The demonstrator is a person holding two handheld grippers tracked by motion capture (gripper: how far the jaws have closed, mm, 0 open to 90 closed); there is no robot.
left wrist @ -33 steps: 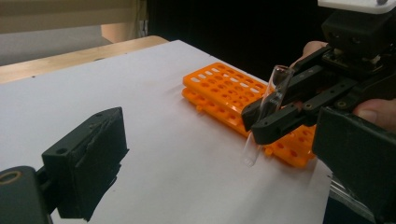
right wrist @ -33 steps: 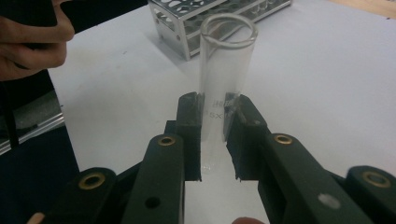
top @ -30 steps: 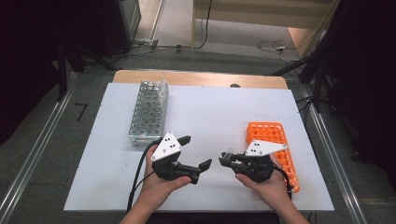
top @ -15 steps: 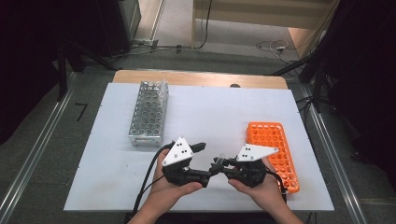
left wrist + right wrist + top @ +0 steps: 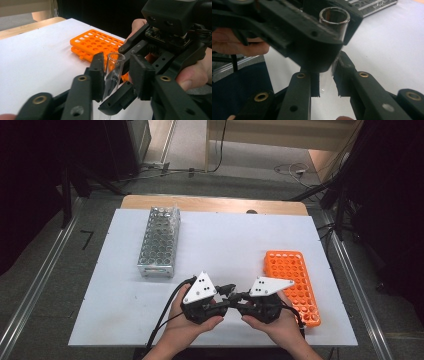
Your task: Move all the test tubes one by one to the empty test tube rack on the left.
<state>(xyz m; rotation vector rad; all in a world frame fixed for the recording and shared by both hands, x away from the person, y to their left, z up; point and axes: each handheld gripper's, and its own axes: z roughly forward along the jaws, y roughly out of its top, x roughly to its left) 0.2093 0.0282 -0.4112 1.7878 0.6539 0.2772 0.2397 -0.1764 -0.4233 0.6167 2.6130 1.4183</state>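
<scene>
Two grippers meet nose to nose at the near middle of the white table (image 5: 125,310), with a clear glass test tube (image 5: 113,72) between them. Our left gripper (image 5: 226,292) and right gripper (image 5: 235,296) show almost touching in the high view, each held in one hand.

Left gripper view: tube stands roughly upright between our own two jaws, open mouth up, small print on the glass. Left jaw looks against the glass; there's a gap between the tube and the right jaw pad. So we can't tell whether the left gripper is clamping it or just sitting around it. The right gripper's jaw crosses just beneath and behind the tube.

Right gripper view: lower part of the tube sits between our jaws, both pads look close against the glass, so the right gripper reads as closed on the tube. The left gripper's jaw crosses in front, tube rim sticking up above it.

Orange rack (image 5: 294,282) lies flat just beside the right hand (image 5: 272,322), holes look empty. Metal rack (image 5: 160,240) is well apart at the far left.
</scene>
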